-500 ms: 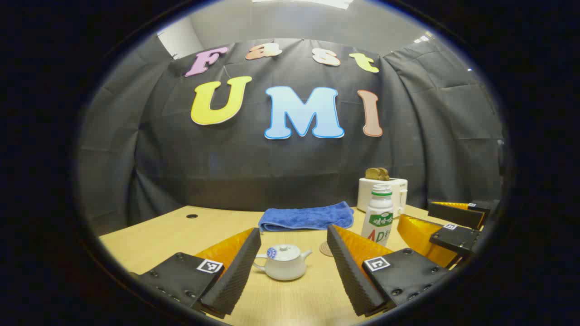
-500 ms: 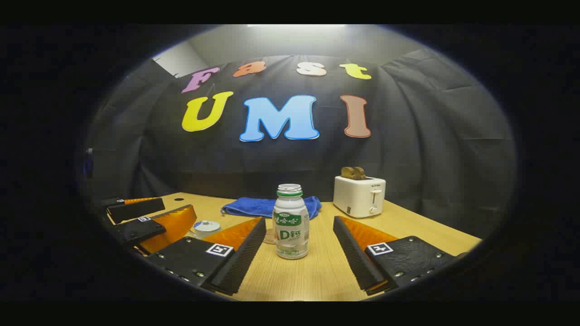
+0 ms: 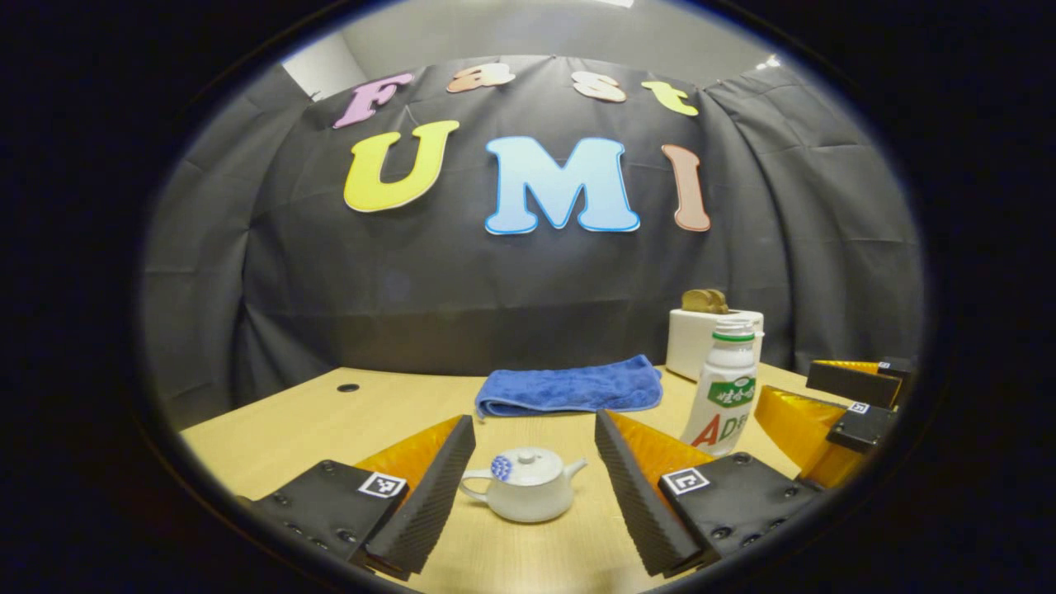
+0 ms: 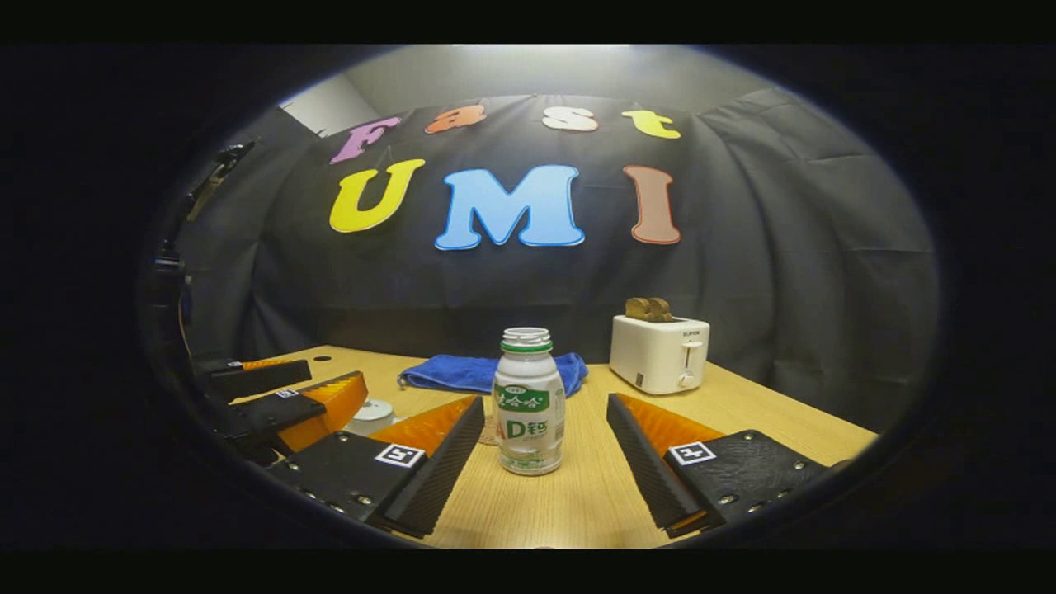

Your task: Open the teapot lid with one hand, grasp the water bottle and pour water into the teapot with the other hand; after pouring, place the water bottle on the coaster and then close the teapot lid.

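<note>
left gripper [image 3: 535, 487]: fingers spread wide, gripping nothing, teapot sits right in the gap
teapot [image 3: 525, 496]: small white one on the table [image 3: 396, 404], lid on, can't see inside
right gripper [image 4: 544, 470]: also wide open, not touching anything
water bottle [image 4: 529, 402]: upright between those fingers, cap off, contents unclear
coaster [image 4: 490, 431]: peeks out just behind the bottle
blue towel [image 3: 569, 386]: farther back
toaster [image 4: 658, 353]: back right, bread in its slots
</note>
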The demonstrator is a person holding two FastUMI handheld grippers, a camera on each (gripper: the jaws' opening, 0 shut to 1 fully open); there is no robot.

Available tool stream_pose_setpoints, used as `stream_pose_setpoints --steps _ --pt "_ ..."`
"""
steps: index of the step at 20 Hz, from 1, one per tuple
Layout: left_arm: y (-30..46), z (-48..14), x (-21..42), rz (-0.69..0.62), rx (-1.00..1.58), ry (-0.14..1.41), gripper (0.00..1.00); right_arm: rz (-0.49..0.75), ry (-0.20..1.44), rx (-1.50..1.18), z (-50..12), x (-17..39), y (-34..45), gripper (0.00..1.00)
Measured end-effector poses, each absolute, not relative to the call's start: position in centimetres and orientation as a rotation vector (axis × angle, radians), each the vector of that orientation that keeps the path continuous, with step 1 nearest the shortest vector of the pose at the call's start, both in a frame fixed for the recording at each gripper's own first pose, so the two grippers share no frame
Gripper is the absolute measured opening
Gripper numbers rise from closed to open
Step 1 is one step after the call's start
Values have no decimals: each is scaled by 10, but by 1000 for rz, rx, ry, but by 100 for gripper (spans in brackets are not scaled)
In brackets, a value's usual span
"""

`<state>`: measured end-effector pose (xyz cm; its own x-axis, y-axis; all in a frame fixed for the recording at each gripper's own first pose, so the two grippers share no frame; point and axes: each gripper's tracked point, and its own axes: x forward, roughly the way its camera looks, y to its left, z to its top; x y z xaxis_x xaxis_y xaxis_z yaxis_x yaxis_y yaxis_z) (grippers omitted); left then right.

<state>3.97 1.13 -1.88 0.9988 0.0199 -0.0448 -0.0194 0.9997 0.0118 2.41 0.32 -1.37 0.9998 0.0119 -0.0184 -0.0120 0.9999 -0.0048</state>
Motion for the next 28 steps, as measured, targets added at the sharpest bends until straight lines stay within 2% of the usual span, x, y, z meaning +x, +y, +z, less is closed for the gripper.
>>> stream_pose_setpoints --steps 7,11,14,22,25,27,28 --pt "20 -37 72 32 8 94 99 28 43 -10 -27 38 10 92" --pt "24 -53 87 33 20 138 89 25 55 -7 -34 42 7 92" --pt "21 -67 94 26 30 171 89 17 66 -9 -40 44 3 92" --pt "14 -79 99 17 57 205 77 4 83 -4 -49 49 -8 92" --pt "14 -75 103 20 67 190 65 11 88 5 -50 50 -8 92" --pt "18 -74 104 32 81 183 49 14 93 13 -51 50 -8 92" --pt "19 -72 102 31 74 180 38 16 94 18 -51 51 -8 92"
